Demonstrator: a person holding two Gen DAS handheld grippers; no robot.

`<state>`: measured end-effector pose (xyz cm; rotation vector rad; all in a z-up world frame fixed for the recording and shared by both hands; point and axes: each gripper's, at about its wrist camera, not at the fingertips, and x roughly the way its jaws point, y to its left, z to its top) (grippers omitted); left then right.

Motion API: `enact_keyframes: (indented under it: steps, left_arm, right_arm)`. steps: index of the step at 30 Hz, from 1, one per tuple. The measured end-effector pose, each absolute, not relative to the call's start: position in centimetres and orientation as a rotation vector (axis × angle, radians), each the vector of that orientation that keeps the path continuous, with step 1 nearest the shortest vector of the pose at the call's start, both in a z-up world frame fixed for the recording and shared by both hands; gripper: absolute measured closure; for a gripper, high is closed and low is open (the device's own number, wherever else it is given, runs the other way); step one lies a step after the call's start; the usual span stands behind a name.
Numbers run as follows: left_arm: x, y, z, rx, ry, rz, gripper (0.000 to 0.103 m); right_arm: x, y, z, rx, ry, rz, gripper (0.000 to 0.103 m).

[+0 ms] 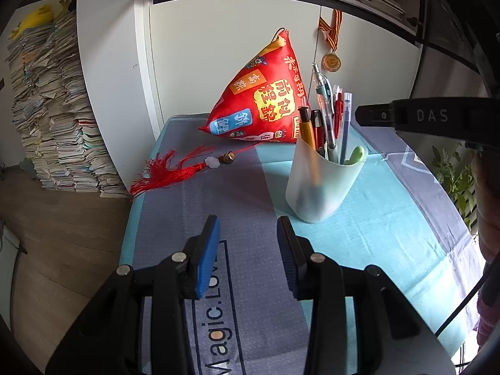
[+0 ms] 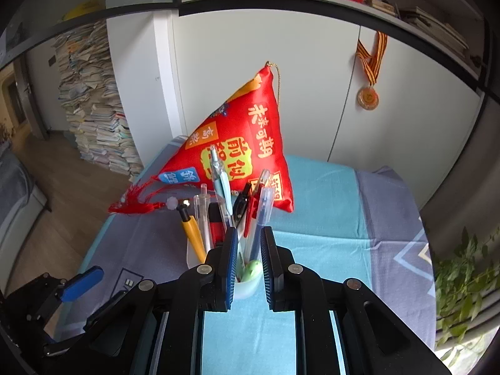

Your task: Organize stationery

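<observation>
A pale green pen cup point(image 1: 322, 184) stands on the blue and grey cloth point(image 1: 375, 234), filled with several pens point(image 1: 326, 115), among them a yellow one and a blue one. My left gripper point(image 1: 248, 228) is open and empty, low over the cloth just left of and in front of the cup. In the right wrist view my right gripper point(image 2: 249, 234) hovers above the cup point(image 2: 247, 290), its jaws parted with nothing between them, right behind the pens point(image 2: 261, 215). The left gripper's blue fingertips point(image 2: 82, 282) show at the lower left there.
A red pyramid-shaped pillow point(image 1: 265, 100) with a red tassel point(image 1: 165, 172) lies behind the cup against white cabinet doors point(image 1: 218, 47). A medal point(image 1: 331, 61) hangs on the cabinet. A tall pile of books point(image 1: 53, 109) stands on the floor at left. A plant point(image 2: 462, 284) is at right.
</observation>
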<state>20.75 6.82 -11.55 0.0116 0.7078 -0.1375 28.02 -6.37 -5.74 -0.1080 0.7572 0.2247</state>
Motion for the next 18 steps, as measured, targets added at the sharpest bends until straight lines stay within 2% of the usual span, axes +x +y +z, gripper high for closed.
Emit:
enact_keyframes:
  steps: [11,18]
  left_arm:
    - [20.4,5.5,-11.0,0.023,0.697,-0.153,0.063]
    - [19.7,4.3,-10.0,0.046,0.670,-0.159,0.051]
  right_arm:
    - [26.8,-8.5,-5.3,-0.054,0.757,0.231,0.087]
    - [25.6,-10.2,-5.6,-0.032,0.772,0.231,0.087]
